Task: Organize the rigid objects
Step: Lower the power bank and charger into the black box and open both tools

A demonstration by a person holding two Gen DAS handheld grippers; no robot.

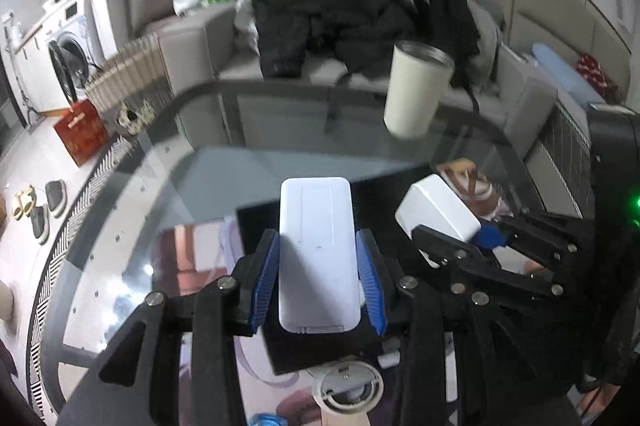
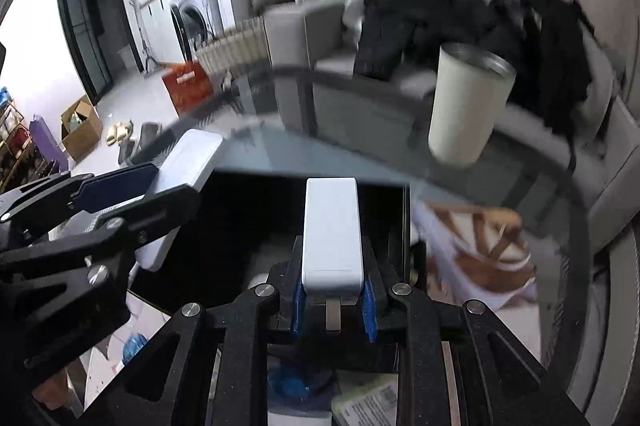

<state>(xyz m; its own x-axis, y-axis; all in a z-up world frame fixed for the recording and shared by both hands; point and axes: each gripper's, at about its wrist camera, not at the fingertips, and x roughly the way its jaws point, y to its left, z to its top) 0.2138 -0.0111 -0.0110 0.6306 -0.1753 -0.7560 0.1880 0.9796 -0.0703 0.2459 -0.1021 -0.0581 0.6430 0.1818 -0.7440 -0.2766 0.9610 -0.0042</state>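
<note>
Glass tabletop [image 1: 132, 226], frame centre: two rigid white items, both gripped.
Left gripper [image 1: 316, 278] clamps slim power bank [image 1: 316, 250]; right gripper [image 2: 332, 290] clenches charger block [image 2: 332, 230] — light, stiff, slippery; hold flat sides.

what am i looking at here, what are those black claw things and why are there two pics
These are two hand-held grippers, each carried by a person, with a wide-angle camera on each that looks along its fingers. So each picture is one gripper's own view.

In the left camera's view, the left gripper is shut on a flat white block, perhaps a power bank. The right gripper shows at the side.

In the right camera's view, the right gripper is shut on a narrower white block, maybe a charger.

Both hover over a glass table with a black box below them. A cream tumbler stands further back, a sofa with dark clothes behind.
</note>
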